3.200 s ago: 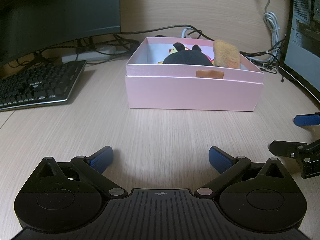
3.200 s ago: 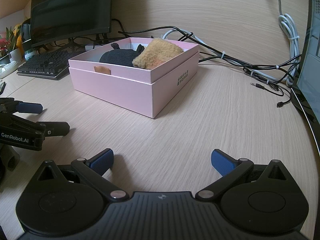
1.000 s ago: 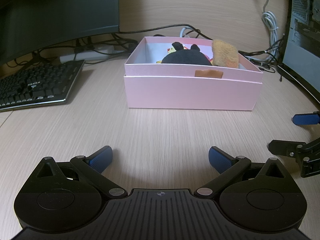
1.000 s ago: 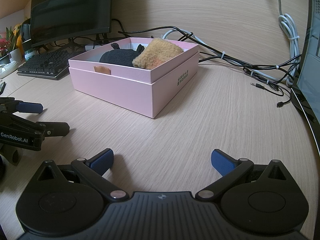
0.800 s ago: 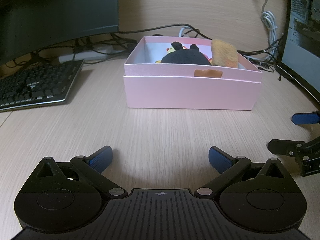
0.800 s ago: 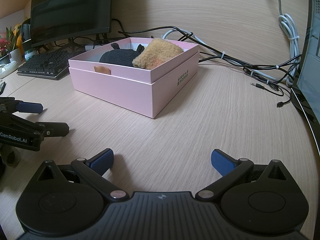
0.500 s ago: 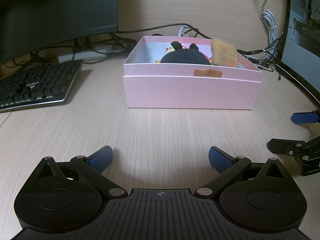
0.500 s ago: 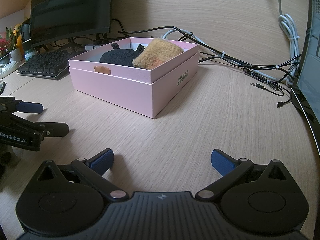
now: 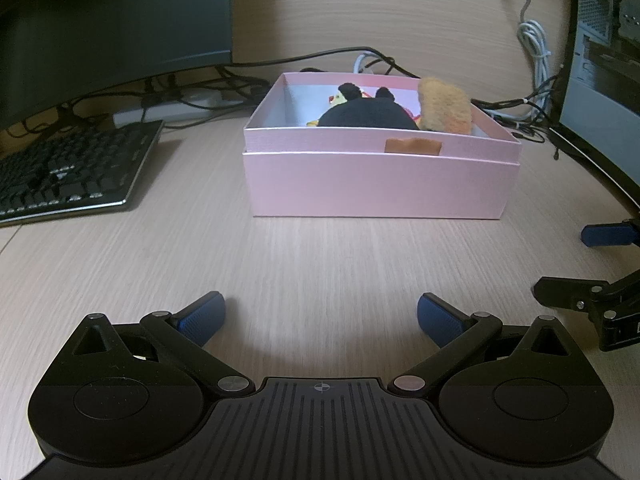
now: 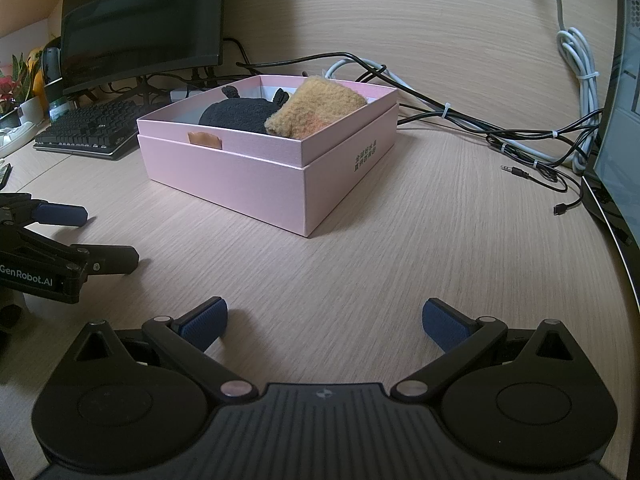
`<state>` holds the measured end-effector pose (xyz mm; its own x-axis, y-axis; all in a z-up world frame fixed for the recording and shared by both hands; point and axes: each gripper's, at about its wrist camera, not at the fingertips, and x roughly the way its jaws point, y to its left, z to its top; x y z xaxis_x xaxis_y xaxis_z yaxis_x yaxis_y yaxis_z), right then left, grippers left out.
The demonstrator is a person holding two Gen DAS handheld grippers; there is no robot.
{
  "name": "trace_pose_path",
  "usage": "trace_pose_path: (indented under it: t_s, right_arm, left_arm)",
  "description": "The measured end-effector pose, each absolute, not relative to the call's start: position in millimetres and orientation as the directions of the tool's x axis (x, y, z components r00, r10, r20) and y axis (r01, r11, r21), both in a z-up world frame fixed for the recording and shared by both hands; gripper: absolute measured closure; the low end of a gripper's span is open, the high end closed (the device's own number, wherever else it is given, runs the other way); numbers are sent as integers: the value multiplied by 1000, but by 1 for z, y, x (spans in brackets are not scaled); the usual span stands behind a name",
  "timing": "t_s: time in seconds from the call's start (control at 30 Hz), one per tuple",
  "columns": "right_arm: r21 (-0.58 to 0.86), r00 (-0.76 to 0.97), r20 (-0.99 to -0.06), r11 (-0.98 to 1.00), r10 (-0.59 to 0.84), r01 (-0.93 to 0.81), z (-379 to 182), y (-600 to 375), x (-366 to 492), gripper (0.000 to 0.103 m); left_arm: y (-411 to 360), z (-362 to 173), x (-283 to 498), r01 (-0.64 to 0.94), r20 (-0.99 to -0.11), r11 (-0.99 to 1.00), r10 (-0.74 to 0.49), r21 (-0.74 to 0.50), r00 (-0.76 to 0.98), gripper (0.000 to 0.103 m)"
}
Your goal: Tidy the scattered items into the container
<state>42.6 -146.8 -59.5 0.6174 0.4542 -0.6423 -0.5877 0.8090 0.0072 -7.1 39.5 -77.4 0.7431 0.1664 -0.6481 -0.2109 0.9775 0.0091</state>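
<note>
A pink box [image 9: 376, 184] stands on the wooden desk ahead of both grippers; it also shows in the right wrist view [image 10: 240, 176]. Inside lie a black plush toy [image 9: 366, 116] with a yellow bit beside it and an orange-brown fuzzy item [image 9: 444, 108]; both show in the right wrist view, black [image 10: 236, 114] and orange [image 10: 316, 110]. My left gripper [image 9: 320, 318] is open and empty, low over the desk. My right gripper [image 10: 324, 320] is open and empty, to the box's right front. Each gripper shows at the edge of the other's view.
A black keyboard [image 9: 68, 168] lies left of the box under a dark monitor [image 9: 112, 28]. Cables [image 10: 520, 140] and loose plugs trail behind and right of the box. Another screen edge [image 10: 616, 120] stands at the far right. Plants [image 10: 16, 88] sit far left.
The left wrist view has drifted slightly, so the box sits a touch further left. The right gripper has not visibly moved. Both stay open.
</note>
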Motion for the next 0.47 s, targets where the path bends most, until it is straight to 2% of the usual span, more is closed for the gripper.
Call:
trace_pose_path:
  t_s: [0.47]
  right_arm:
    - [7, 617, -642, 809, 454, -588, -60, -147, 43, 0]
  left_arm:
    - [41, -77, -7, -198, -646, 980, 152, 2, 748, 0]
